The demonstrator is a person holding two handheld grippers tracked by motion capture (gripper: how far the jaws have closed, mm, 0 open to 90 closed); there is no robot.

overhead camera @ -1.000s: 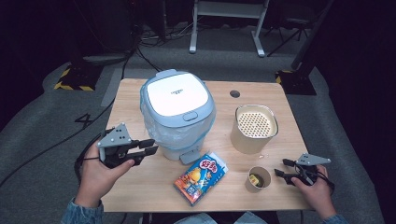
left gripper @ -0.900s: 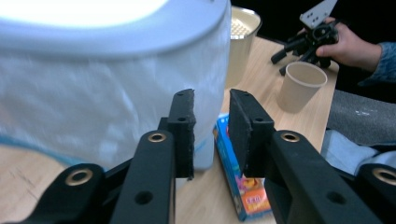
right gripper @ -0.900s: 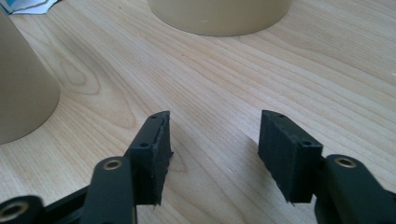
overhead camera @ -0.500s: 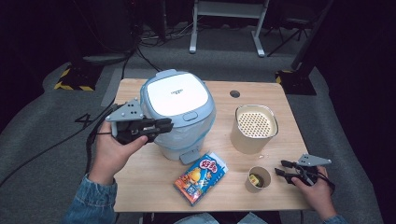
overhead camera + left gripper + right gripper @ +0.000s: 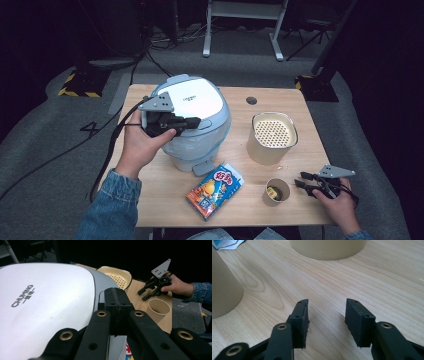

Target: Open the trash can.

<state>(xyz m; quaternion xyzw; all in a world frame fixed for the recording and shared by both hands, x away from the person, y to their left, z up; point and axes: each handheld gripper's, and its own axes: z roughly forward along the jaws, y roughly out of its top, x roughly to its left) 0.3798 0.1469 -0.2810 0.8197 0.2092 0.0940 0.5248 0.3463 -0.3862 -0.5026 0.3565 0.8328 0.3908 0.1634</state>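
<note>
Left tongs (image 5: 192, 122) of mine have their jaws pressed together on nothing, hovering over the front rim of the white rice cooker (image 5: 192, 100) at the table's (image 5: 240, 210) left half. Right tongs (image 5: 301, 180), jaws part open and just now narrowing with bare wood between them, sit low near the right front corner, just beside the small paper cup (image 5: 276, 191). Open tabletop lies ahead, up to the beige strainer pot (image 5: 272, 137).

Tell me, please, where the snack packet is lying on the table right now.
In the high view, the snack packet lies near the table's front edge, between the white bin and the small paper cup.
</note>
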